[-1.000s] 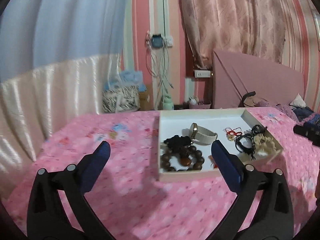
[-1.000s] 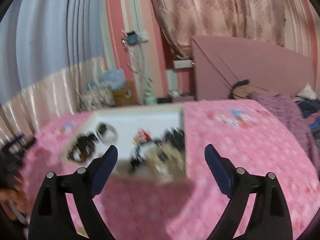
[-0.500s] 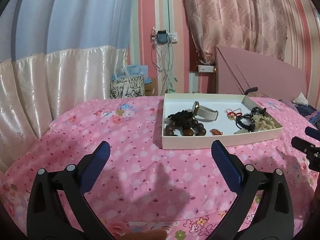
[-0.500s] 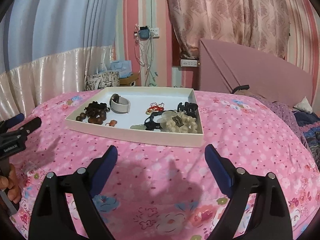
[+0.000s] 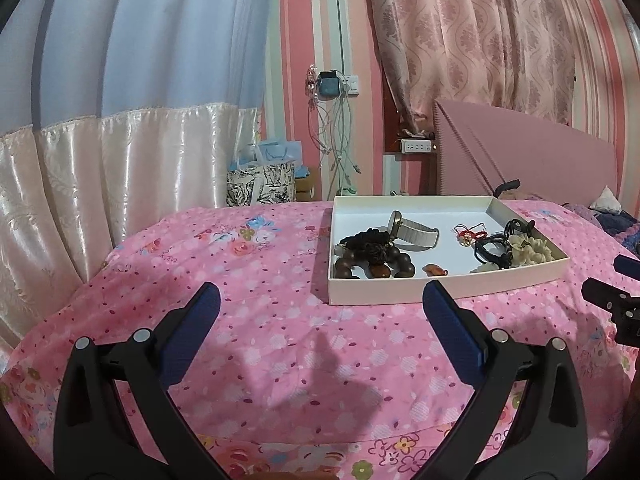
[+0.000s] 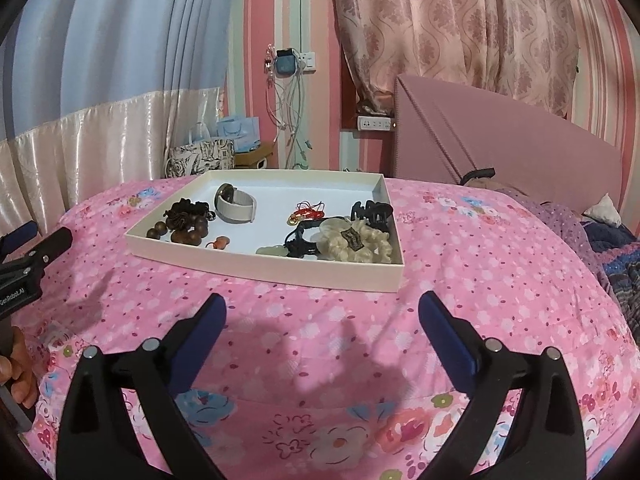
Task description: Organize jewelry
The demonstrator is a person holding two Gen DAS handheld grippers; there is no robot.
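A shallow white tray (image 5: 404,290) (image 6: 256,266) sits on the pink floral bedspread. It holds a brown bead bracelet (image 5: 374,266) (image 6: 186,232), a white-strapped watch (image 5: 412,232) (image 6: 236,208), a red string charm (image 6: 308,214), black cords (image 6: 300,242), a black hair claw (image 6: 370,212) and a cream scrunchie (image 6: 358,242). My left gripper (image 5: 320,300) is open and empty, in front of the tray's near left corner. My right gripper (image 6: 322,308) is open and empty, just short of the tray's near edge.
The pink bedspread (image 5: 240,264) spreads around the tray. A pink headboard (image 6: 500,136) and dark bedding (image 6: 608,240) lie to the right. Bags (image 5: 262,188) and hanging cables (image 5: 332,136) stand by the wall behind. Curtains (image 5: 120,160) hang at the left.
Both grippers have pulled back and steadied, so the tray now sits farther away in both views. Both stay open and empty.
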